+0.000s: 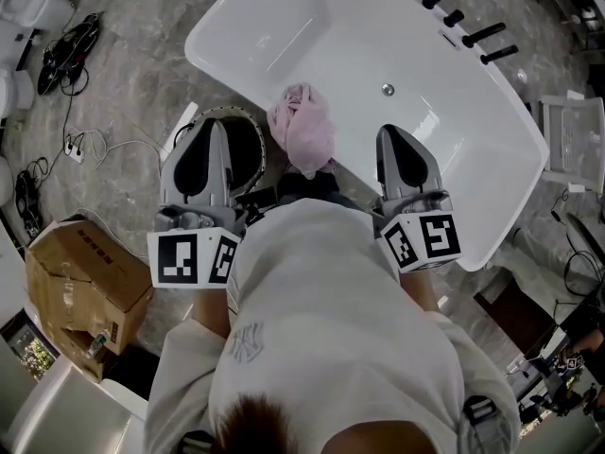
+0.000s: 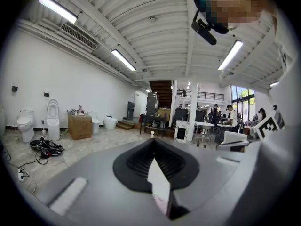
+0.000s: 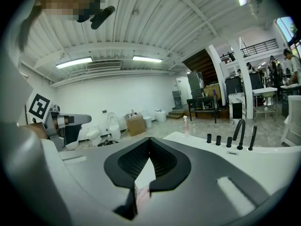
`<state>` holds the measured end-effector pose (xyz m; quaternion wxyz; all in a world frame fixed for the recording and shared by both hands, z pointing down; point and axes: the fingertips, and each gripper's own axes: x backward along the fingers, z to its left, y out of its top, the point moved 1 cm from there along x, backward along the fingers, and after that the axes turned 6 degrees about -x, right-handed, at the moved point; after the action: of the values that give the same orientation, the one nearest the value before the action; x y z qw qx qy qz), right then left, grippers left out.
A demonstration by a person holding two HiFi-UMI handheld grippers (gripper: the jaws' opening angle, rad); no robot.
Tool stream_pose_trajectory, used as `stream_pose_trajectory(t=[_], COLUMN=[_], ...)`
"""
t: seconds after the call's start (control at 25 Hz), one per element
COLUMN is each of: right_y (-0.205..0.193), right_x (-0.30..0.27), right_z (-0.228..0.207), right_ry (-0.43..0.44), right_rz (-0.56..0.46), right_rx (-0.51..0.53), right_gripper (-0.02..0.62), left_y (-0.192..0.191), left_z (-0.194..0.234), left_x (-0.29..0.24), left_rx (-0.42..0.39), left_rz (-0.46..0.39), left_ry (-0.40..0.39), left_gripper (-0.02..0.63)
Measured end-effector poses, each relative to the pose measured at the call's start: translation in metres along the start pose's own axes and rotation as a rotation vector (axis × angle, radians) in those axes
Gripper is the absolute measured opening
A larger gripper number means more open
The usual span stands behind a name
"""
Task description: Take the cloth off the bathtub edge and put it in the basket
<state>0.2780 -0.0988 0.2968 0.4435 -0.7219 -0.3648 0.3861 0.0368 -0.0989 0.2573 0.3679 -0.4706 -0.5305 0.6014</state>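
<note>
Nearest the wearer, both claws are held low in front of the torso, level and apart. The left claw (image 1: 216,127) has its jaws drawn together on nothing, and the right claw (image 1: 393,132) reads the same in its own view, tips meeting, no load. The basket (image 1: 236,112), round and dark inside, stands on the floor directly under the left claw and just beside the tub wall. The pink cloth (image 1: 302,129) lies bunched on the near edge of the bathtub (image 1: 213,55), between the two claws, part of it hanging over the outer side; the task is judged not yet begun. Risks: the jaws must open before any grasp; a pinch on a single fold could let the bundle slide off the smooth rim onto the floor or into the tub; a low approach could strike the hard rim. Room is open above the tub and the carry to the basket is short. The tap fittings (image 1: 454,17) stand well apart, on the far rim.
</note>
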Motion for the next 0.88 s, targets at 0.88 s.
stream_pose_trajectory(t=[0.88], right_y=[-0.023], right_x=[0.003], right_z=[-0.028], right_ry=[-0.072], right_rz=[0.113], right_rx=[-0.032], right_gripper=[0.000], left_y=[-0.202], left_z=[-0.058], left_x=[-0.100], left_rx=[0.014], left_rz=[0.433], left_ry=[-0.179], left_gripper=[0.245])
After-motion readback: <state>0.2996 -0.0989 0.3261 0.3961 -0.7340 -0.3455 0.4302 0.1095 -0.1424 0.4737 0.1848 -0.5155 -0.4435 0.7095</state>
